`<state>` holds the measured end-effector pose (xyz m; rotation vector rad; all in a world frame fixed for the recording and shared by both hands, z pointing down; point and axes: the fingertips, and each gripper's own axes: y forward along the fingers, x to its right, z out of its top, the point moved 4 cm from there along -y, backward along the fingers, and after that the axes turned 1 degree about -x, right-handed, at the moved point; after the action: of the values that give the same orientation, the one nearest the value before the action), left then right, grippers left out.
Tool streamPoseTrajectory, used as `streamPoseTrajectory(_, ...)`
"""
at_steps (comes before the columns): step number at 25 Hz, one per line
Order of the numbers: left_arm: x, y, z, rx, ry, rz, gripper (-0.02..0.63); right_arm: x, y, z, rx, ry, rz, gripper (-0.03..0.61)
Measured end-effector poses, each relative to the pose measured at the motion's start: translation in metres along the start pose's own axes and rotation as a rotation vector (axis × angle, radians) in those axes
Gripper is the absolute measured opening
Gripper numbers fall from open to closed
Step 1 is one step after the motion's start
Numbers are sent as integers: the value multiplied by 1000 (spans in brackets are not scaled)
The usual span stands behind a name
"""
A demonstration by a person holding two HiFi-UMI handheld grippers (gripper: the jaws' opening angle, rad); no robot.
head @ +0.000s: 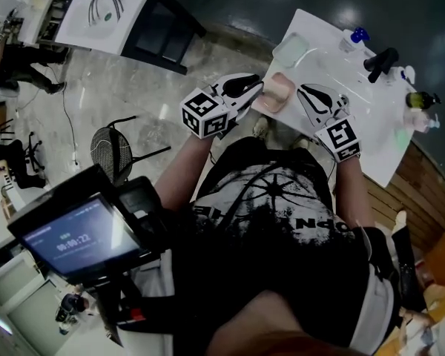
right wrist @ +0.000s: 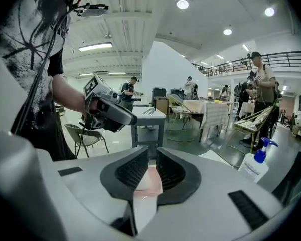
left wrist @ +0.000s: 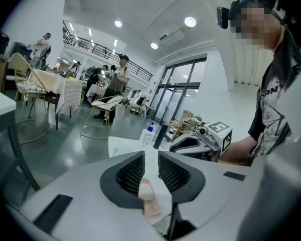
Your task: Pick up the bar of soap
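Left hand-held gripper: jaws slightly apart
Right hand-held gripper: jaws nearly together
Bar of soap: on counter, between both

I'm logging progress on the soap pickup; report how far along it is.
Done: the left gripper and right gripper flank the pink soap bar at the table edge. In hand: nothing; the bar lies ungripped, seen beyond each pair of narrow jaws. Left: grip it and lift.
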<state>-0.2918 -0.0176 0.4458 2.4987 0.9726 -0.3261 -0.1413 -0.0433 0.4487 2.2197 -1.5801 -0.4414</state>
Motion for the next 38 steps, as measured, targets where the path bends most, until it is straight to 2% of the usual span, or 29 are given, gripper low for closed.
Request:
streamPoseTrajectory(2, -2, 0, -8, -26, -13, -15, 89, -5, 7, -5, -22, -3, 2, 90)
streamPoseTrajectory(12, -34, 20, -48, -180, -185, -153, 189, -24, 62, -30, -174, 8, 60, 176)
streamPoseTrajectory(17, -47, 34, -66, -246, -249, -194, 221, -28, 88, -47, -253, -50, 80, 224)
streamPoseTrajectory(23, -55, 49, -86, -336, -281, -247, 230, -32, 111, -62, -330, -82, 86, 241)
streamPoseTrajectory(33, -63, 74, -108, -412, -331, -329, 236, -30, 135, -79, -396, -147, 85, 227)
streamPoseTrajectory(38, -73, 79, -115, -422, -343, -337, 235, -28, 146, -81, -397, -155, 97, 221)
